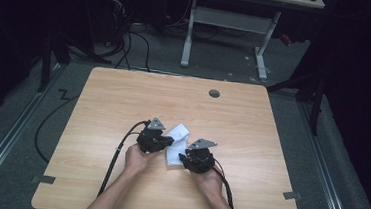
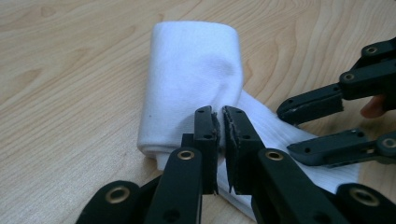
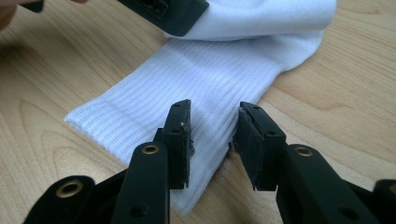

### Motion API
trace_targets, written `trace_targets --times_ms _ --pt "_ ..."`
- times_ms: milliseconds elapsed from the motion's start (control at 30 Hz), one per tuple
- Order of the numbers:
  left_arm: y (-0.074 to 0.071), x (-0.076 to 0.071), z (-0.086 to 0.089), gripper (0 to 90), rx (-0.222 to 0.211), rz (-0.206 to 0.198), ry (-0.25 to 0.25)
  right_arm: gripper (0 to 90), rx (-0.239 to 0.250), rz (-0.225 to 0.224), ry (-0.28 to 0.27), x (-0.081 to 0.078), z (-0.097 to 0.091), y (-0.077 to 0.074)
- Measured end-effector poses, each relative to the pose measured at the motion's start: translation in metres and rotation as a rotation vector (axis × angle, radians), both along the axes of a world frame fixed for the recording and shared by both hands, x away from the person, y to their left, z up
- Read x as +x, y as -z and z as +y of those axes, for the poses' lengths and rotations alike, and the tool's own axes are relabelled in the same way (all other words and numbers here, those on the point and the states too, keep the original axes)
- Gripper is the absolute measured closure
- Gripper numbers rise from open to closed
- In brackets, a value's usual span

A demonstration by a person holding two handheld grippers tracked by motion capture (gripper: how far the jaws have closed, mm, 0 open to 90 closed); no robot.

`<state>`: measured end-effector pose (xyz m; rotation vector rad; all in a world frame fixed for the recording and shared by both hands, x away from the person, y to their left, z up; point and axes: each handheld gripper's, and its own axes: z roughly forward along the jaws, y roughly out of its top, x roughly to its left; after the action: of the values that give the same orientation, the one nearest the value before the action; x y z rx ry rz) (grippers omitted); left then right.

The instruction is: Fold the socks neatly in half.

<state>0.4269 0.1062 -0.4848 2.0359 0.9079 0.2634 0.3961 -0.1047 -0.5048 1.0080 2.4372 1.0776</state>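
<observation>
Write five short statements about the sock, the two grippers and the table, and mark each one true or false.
1. The sock is white. True.
2. The sock hangs in the air, clear of the table. False: it lies on the wooden tabletop, part of it folded over.
3. The left gripper has its fingers nearly together, with a bit of sock fabric at their tips. True.
4. The right gripper is clamped tight on the sock. False: its fingers stand apart over the ribbed part, with a gap between them.
5. The two grippers are at opposite ends of the table. False: in the high view they sit close together, on either side of the sock.
</observation>
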Motion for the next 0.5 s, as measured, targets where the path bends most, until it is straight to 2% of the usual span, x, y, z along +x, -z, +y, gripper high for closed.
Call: trace_targets --times_ms 500 --pt "-0.017 -0.020 -0.003 84.2 -0.020 -0.046 0.060 65.9 -0.003 -0.007 0.007 -0.001 0.001 0.000"
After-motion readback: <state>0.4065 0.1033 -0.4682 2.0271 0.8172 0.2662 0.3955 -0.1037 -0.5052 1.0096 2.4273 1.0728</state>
